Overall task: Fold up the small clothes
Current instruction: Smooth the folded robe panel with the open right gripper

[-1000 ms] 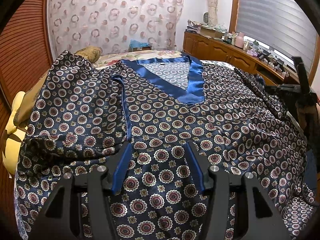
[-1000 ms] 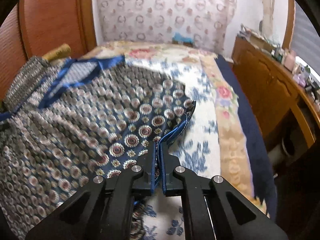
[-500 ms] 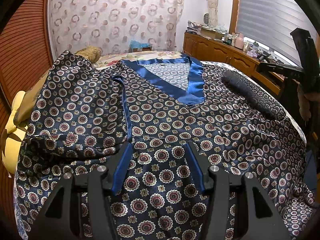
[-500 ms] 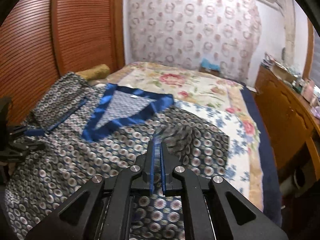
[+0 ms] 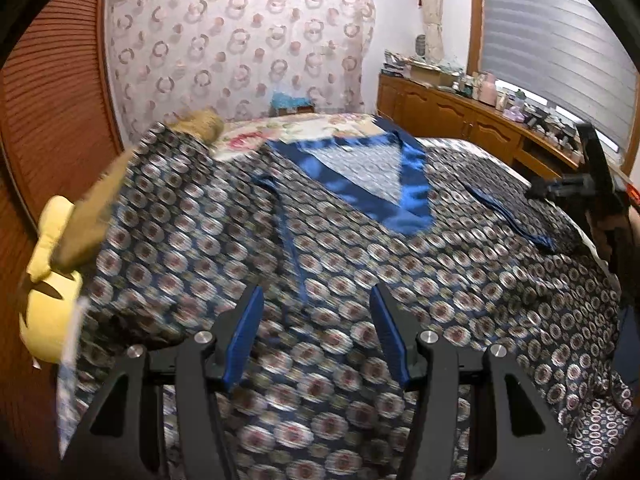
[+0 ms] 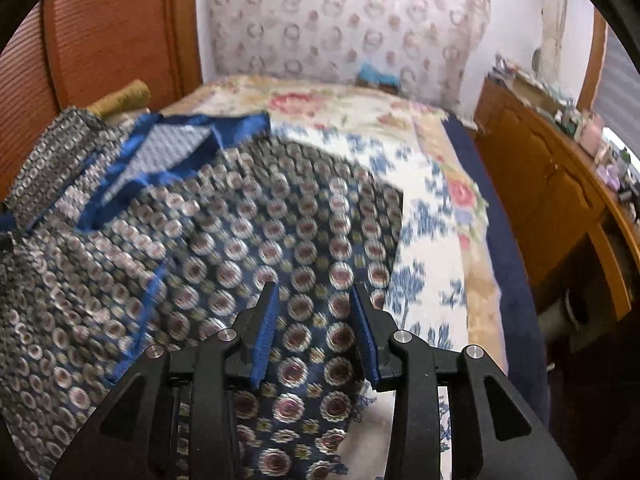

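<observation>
Where the wooden slatted wall (image 5: 60, 92) bounds the left of the scene, a yellow cushion (image 5: 48, 280) sits at the bed's edge, and the patterned garment (image 5: 340, 248) begins just beside it, spread across the floral bedspread (image 6: 432, 248). Its left sleeve lies folded in over the body, edged by a blue trim line; the blue satin V-collar (image 5: 404, 188) sits further up toward the head of the bed.

Handling judgement: the cloth looks thin, glossy and limp, probably light and slippery, prone to sliding off a fold or slipping from smooth pads. The firmer holds are likely the trimmed sleeve edges, the collar band and the hem corners, where the fabric is doubled.

The left gripper (image 5: 316, 312) hangs over the lower middle of the garment with its jaws apart; cloth shows beneath and between them, with no sign of pinching. Contact with the fabric cannot be confirmed.

Further right, the right gripper (image 6: 314, 300) is over the garment's right flap, which lies turned in over the body, near its outer edge; bare bedspread lies just beyond. Its jaws are opening, with patterned cloth lying flat between them, not gripped. A wooden cabinet (image 6: 560, 200) stands along the right wall, well apart from the bed's work area.
</observation>
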Demonstrator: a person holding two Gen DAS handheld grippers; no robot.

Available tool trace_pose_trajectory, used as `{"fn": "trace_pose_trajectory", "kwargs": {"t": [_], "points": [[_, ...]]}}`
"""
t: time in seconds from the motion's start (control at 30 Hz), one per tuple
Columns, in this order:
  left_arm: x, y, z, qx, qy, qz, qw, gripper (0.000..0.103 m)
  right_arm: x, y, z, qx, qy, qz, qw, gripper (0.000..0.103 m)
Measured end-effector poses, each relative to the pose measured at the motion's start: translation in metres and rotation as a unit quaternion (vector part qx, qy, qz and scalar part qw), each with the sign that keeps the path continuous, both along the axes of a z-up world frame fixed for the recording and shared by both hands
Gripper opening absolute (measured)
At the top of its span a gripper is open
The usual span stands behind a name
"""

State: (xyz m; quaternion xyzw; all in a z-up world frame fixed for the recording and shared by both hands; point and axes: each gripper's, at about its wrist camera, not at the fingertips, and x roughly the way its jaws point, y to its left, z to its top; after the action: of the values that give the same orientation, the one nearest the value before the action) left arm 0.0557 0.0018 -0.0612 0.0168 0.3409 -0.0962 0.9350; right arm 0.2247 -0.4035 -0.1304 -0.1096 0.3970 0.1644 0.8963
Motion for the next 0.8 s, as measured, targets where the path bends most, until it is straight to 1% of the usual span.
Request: {"fn": "trace_pose_trajectory", "kwargs": {"t": [0.13, 0.37, 0.43, 0.47, 0.53, 0.6, 0.63, 0.8], "points": [[0.015, 0.024, 0.012, 0.008, -0.014, 0.017, 0.9997, 0.054, 0.002, -0.003, -0.013, 0.003, 0.017, -0.004, 1.000, 0.036], [0.043, 0.062, 0.027, 0.013, -0.027, 0.033, 0.9990, 0.054, 0.004, -0.010, -0.013, 0.027, 0.022, -0.005, 0.999, 0.040], [0.053, 0.072, 0.029, 0.013, -0.025, 0.035, 0.9990, 0.046, 0.004, -0.011, -0.013, 0.027, 0.021, -0.005, 0.999, 0.040], [0.058, 0.076, 0.029, 0.015, -0.022, 0.038, 0.9989, 0.045, 0.004, -0.011, -0.013, 0.026, 0.021, -0.005, 0.999, 0.040], [0.068, 0.085, 0.028, 0.015, -0.018, 0.042, 0.9988, 0.038, 0.003, -0.011, -0.014, 0.025, 0.020, -0.005, 0.999, 0.041], [0.078, 0.091, 0.027, 0.016, -0.011, 0.044, 0.9988, 0.034, 0.003, -0.011, -0.014, 0.026, 0.020, -0.005, 0.999, 0.041], [0.086, 0.096, 0.027, 0.019, -0.005, 0.050, 0.9985, 0.032, 0.003, -0.011, -0.014, 0.027, 0.020, -0.005, 0.999, 0.041], [0.113, 0.107, 0.021, 0.042, 0.008, 0.076, 0.9962, 0.032, 0.004, -0.010, -0.014, 0.025, 0.019, -0.005, 0.999, 0.041]]}}
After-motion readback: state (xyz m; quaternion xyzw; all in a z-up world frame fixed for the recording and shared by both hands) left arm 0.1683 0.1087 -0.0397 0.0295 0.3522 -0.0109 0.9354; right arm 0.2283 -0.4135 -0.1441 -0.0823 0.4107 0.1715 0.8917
